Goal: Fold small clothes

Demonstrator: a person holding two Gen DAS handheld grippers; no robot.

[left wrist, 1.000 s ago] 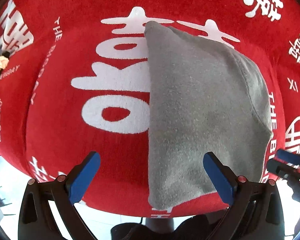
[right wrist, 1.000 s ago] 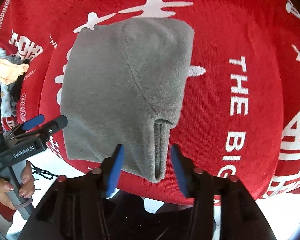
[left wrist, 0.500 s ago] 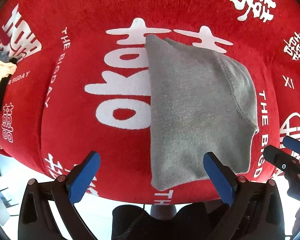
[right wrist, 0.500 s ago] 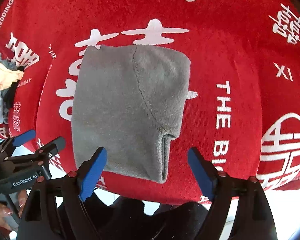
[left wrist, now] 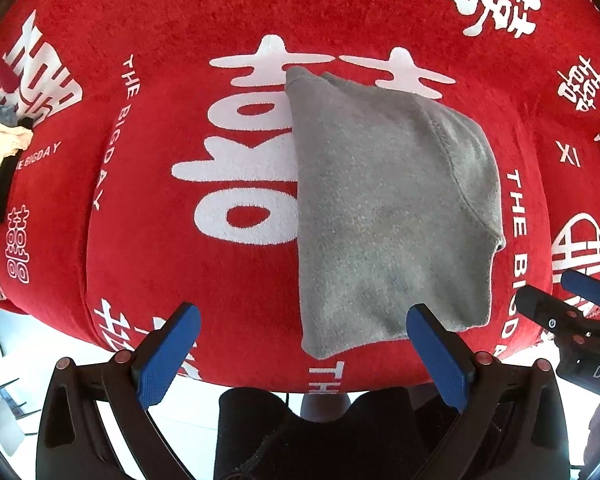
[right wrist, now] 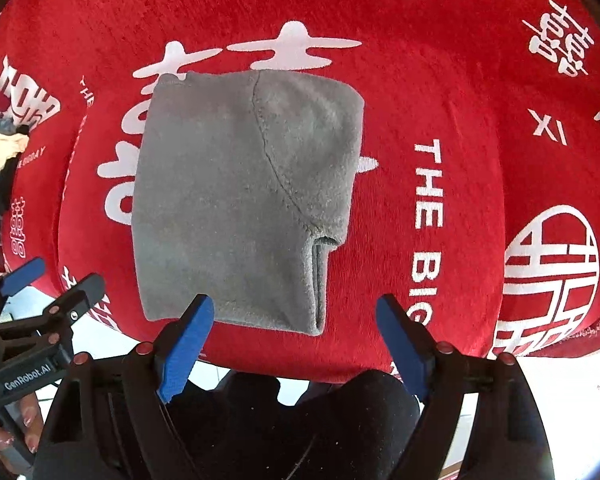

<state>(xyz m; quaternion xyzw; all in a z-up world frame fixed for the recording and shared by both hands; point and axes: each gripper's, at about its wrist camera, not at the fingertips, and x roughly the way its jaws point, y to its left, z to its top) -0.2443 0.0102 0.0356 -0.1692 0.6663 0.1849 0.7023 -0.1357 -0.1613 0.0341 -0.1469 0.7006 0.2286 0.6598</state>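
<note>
I hold both tools above the folded grey fleece garment (right wrist: 236, 204), which lies flat on the red cloth (right wrist: 460, 92) printed with white characters and the words THE BIG DAY. My right gripper (right wrist: 296, 344) points down at the garment's near edge with its blue pads (right wrist: 186, 346) spread wide; its jaws have just been opening, and nothing sits between them now, the fleece lying beneath them on the cloth and untouched. The garment's near right corner, where the folded layers show as a narrow slot, lies between the two pads as seen from the right wrist. My left gripper (left wrist: 304, 356) hangs over the garment's near left corner, its jaws also wide apart and empty, one blue pad (left wrist: 166, 354) over bare red cloth to the left of the garment and the other over the fleece's near hem. A curved seam runs across the garment's top layer from its far edge toward the right side. Far to the left of the garment, at the edge of the cloth, a small heap of other clothes (left wrist: 0, 148), pale yellow and dark, lies bunched together. Below the garment's near edge, past the rim of the cloth, I can see dark trousers (right wrist: 300, 420) and a white floor.
</note>
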